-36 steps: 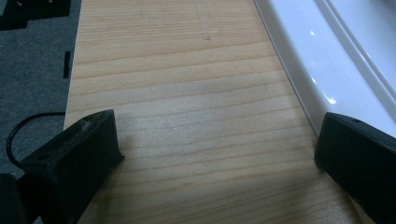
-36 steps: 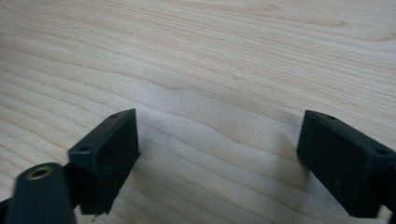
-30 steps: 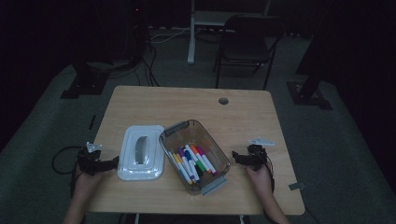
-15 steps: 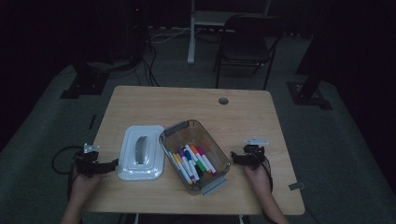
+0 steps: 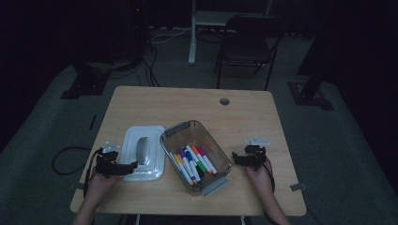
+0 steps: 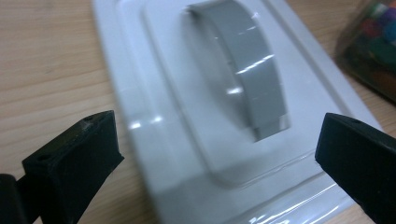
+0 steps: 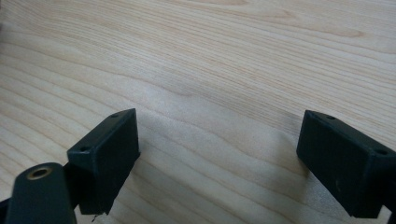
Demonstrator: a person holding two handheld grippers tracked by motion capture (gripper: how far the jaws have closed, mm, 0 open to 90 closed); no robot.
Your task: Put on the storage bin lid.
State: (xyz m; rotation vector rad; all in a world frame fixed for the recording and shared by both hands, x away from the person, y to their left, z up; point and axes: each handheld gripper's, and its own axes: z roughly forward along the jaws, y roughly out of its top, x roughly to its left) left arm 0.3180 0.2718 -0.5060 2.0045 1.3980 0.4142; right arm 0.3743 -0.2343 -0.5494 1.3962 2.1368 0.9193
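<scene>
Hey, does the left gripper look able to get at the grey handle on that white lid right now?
Probably yes. The left gripper is open, its jaws spread wide over the near end of the white lid, and the grey handle lies just ahead with nothing between them.

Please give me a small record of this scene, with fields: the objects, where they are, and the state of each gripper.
table: wooden table
lid: white lid with grey handle, flat on table, left of box
box: clear box, uncovered, coloured markers inside
left gripper: jaws open, over the lid's near edge
right gripper: jaws open, over bare wood right of box
</scene>
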